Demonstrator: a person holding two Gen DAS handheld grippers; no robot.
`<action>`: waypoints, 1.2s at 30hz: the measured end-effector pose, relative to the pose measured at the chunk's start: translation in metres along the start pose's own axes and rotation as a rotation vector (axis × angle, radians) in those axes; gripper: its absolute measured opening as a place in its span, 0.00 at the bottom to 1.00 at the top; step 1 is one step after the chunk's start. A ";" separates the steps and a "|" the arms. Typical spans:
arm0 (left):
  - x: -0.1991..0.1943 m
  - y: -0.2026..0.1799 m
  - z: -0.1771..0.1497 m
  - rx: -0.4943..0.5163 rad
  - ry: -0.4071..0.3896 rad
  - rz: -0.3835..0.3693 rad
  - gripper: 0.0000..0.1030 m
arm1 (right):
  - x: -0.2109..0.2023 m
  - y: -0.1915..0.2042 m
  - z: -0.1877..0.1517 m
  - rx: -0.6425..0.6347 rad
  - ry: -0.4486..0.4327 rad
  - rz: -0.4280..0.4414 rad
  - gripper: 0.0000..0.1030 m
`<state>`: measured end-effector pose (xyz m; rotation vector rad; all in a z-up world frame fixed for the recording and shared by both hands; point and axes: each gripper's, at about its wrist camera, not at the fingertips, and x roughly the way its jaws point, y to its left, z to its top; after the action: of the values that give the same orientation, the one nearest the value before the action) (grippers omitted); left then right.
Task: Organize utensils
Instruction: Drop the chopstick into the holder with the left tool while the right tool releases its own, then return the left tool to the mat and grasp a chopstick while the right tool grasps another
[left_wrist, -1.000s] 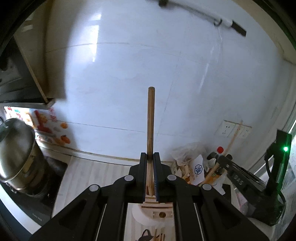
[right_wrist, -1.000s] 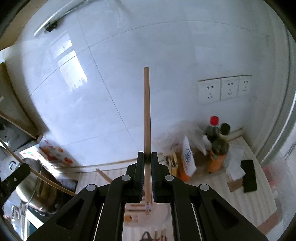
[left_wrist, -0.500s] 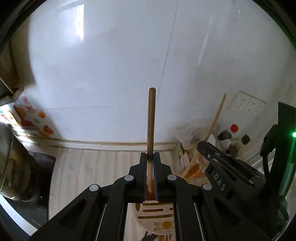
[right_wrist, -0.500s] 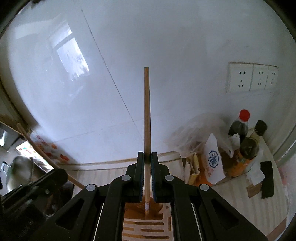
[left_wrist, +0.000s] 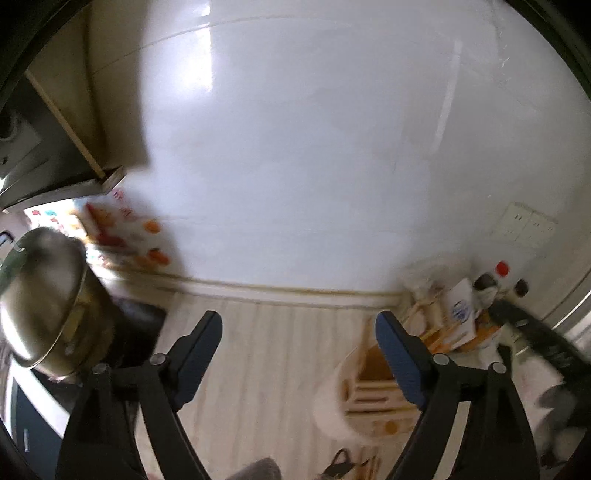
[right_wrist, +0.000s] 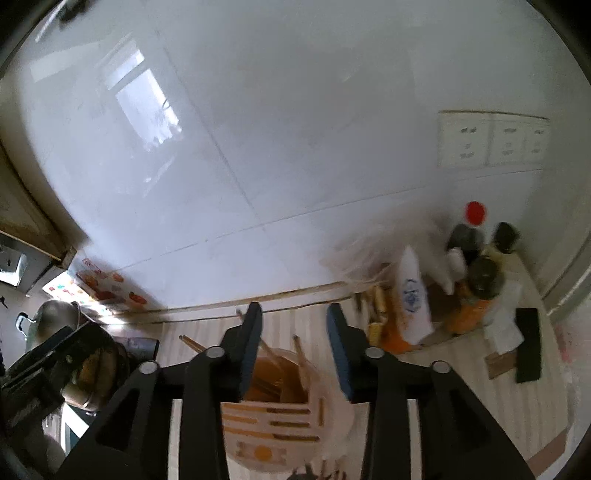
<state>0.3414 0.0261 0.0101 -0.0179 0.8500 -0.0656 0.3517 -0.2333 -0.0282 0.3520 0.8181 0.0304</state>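
Observation:
In the left wrist view, my left gripper (left_wrist: 297, 326) has its jaws opening wide, with nothing between them. A cream utensil holder (left_wrist: 365, 402) with slotted sides stands on the counter just right of it. In the right wrist view, my right gripper (right_wrist: 295, 321) hangs over the same holder (right_wrist: 273, 424). Its jaws are opening, and neither pad touches anything. Thin wooden handles (right_wrist: 300, 352) lean inside the holder below the fingers. The picture is blurred.
A steel pot (left_wrist: 40, 302) sits on the stove at the left. Bottles (right_wrist: 480, 280), a white packet (right_wrist: 412, 299) and bags crowd the back right corner below wall sockets (right_wrist: 491, 138). A black flat object (right_wrist: 528, 345) lies at the right. The tiled wall is close ahead.
Both grippers have let go of their wooden handles and opened. The handles now stand in the holder. Both hands have sunk, and the left view has swung left off the holder.

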 end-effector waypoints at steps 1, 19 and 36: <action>0.000 0.003 -0.005 0.001 0.004 0.013 0.99 | -0.007 -0.005 -0.002 0.007 -0.009 -0.011 0.48; 0.073 0.015 -0.162 0.073 0.269 0.163 1.00 | -0.009 -0.060 -0.132 0.040 0.134 -0.172 0.81; 0.149 -0.041 -0.283 0.218 0.570 0.054 0.74 | 0.112 -0.109 -0.293 0.033 0.628 -0.230 0.43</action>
<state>0.2246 -0.0220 -0.2865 0.2382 1.4085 -0.1153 0.2063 -0.2318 -0.3265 0.2775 1.4787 -0.0924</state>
